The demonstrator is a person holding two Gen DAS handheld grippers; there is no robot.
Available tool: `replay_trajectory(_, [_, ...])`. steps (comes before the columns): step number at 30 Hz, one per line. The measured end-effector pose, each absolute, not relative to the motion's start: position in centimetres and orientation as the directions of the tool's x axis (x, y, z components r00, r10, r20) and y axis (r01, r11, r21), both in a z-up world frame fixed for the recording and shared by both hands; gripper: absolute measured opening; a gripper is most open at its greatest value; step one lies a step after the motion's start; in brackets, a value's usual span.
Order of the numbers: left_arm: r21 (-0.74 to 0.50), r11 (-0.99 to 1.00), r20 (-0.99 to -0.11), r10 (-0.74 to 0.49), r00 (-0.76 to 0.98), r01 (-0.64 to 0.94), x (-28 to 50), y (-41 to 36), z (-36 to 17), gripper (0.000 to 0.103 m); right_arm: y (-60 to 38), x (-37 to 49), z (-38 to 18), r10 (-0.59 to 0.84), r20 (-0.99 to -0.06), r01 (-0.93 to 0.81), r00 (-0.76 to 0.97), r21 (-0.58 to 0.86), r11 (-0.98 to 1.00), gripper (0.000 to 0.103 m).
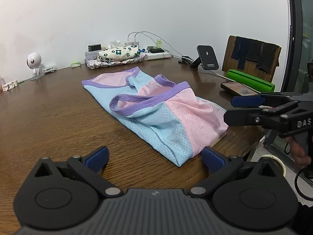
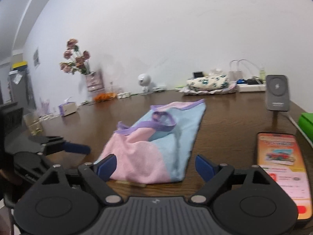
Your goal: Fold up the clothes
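A pink and blue mesh top [image 1: 156, 115] with purple trim lies on the brown table [image 1: 49, 117], folded lengthwise into a long strip. Its cloth is dotted with small holes; one half is pale blue, the other pink, and purple binding runs round the armholes and neck. The upper layer is rumpled, with one purple loop standing up from the cloth.

The left claw [image 1: 155, 156] hangs low over the table with its blue fingers [image 1: 99, 155] wide apart, the near corner of the top lying between them but not touched. The right claw [image 2: 155, 165] is also spread wide, with the pink hem of the top between its fingers; I cannot tell whether the left pad touches the cloth.

The left view shows the right claw [image 1: 228, 109] from the side, at the pink edge of the top, and also a chair [image 1: 252, 56] draped with dark socks, a green box [image 1: 250, 79] and a charger stand [image 1: 208, 57]. The right view, somewhat blurred, shows what the left does not: a vase of pink flowers [image 2: 78, 60], a tissue box [image 2: 67, 108], a glass [image 2: 34, 124], and a lit phone [image 2: 281, 166] lying beside the top. It also shows the left claw [image 2: 78, 148] from the side. Both views show a folded flowered pile [image 1: 117, 55] by the wall and a small white camera [image 1: 34, 62].
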State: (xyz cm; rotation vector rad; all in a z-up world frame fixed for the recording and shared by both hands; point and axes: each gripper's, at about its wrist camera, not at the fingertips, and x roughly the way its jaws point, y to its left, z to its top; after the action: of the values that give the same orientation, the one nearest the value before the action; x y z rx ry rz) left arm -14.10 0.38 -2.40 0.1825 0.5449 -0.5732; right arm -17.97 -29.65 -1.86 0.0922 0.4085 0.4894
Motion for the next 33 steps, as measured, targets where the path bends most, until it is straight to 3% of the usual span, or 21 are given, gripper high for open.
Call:
replay_trajectory(1, [0.017, 0.831, -0.541, -0.46, 0.704, 0.556, -14.1, 0.3, -2.3, 0.103, -29.8, -17.8, -2.0, 0.466, -0.375, -0.43, 0.802, 0.18, 0.885, 0.085])
replay_trajectory(6, [0.08, 0.842, -0.547, -0.411, 0.729, 0.534, -15.0, -0.5, -1.6, 0.103, -28.8, -17.9, -2.4, 0.469, -0.42, -0.461, 0.777, 0.129, 0.878, 0.052])
replay_trajectory(8, [0.119, 0.825, -0.52, -0.423, 0.742, 0.553, -16.0, -1.0, -1.2, 0.103, -28.0, -18.4, -2.3, 0.47, -0.434, -0.486, 0.768, 0.082, 0.87, 0.049])
replay_trajectory(10, [0.118, 0.797, -0.504, -0.465, 0.728, 0.592, -16.6, -1.3, -1.0, 0.103, -27.1, -19.1, -2.2, 0.474, -0.448, -0.515, 0.758, 0.034, 0.856, 0.036])
replay_trajectory(12, [0.101, 0.77, -0.5, -0.508, 0.702, 0.63, -17.0, -1.6, -1.0, 0.103, -26.7, -19.8, -1.9, 0.474, -0.46, -0.532, 0.751, 0.005, 0.847, 0.01])
replay_trajectory(16, [0.028, 0.766, -0.496, -0.548, 0.674, 0.643, -16.0, -1.5, -0.6, 0.1, -27.3, -20.5, -1.1, 0.457, -0.438, -0.509, 0.774, -0.002, 0.861, 0.015])
replay_trajectory(18, [-0.025, 0.769, -0.49, -0.566, 0.663, 0.639, -15.2, -1.2, -0.2, 0.099, -28.0, -20.0, -0.4, 0.454, -0.411, -0.484, 0.79, 0.036, 0.875, 0.042])
replay_trajectory(20, [-0.113, 0.78, -0.466, -0.589, 0.66, 0.615, -13.9, -0.3, 0.8, 0.099, -28.8, -18.7, 0.2, 0.47, -0.382, -0.471, 0.796, 0.098, 0.877, 0.051])
replay_trajectory(24, [-0.255, 0.816, -0.476, -0.573, 0.667, 0.519, -10.0, 0.6, 2.0, 0.102, -29.2, -14.5, 1.0, 0.482, -0.398, -0.44, 0.781, 0.198, 0.876, 0.051])
replay_trajectory(29, [-0.189, 0.837, -0.533, -0.527, 0.662, 0.514, -6.6, -1.3, 2.5, 0.102, -29.0, -10.1, 0.9, 0.485, -0.451, -0.396, 0.749, 0.282, 0.874, 0.051])
replay_trajectory(31, [-0.211, 0.843, -0.569, -0.518, 0.639, 0.495, -5.0, -1.7, 2.2, 0.096, -29.0, -8.7, 0.6, 0.488, -0.471, -0.376, 0.735, 0.317, 0.871, 0.051])
replay_trajectory(32, [-0.224, 0.846, -0.583, -0.515, 0.629, 0.485, -4.4, -1.7, 2.0, 0.083, -28.9, -8.2, 0.5, 0.495, -0.48, -0.375, 0.724, 0.329, 0.867, 0.051])
replay_trajectory(33, [-0.235, 0.847, -0.595, -0.513, 0.619, 0.477, -4.1, -1.7, 1.7, 0.062, -28.7, -7.7, 0.3, 0.502, -0.488, -0.373, 0.714, 0.341, 0.863, 0.05])
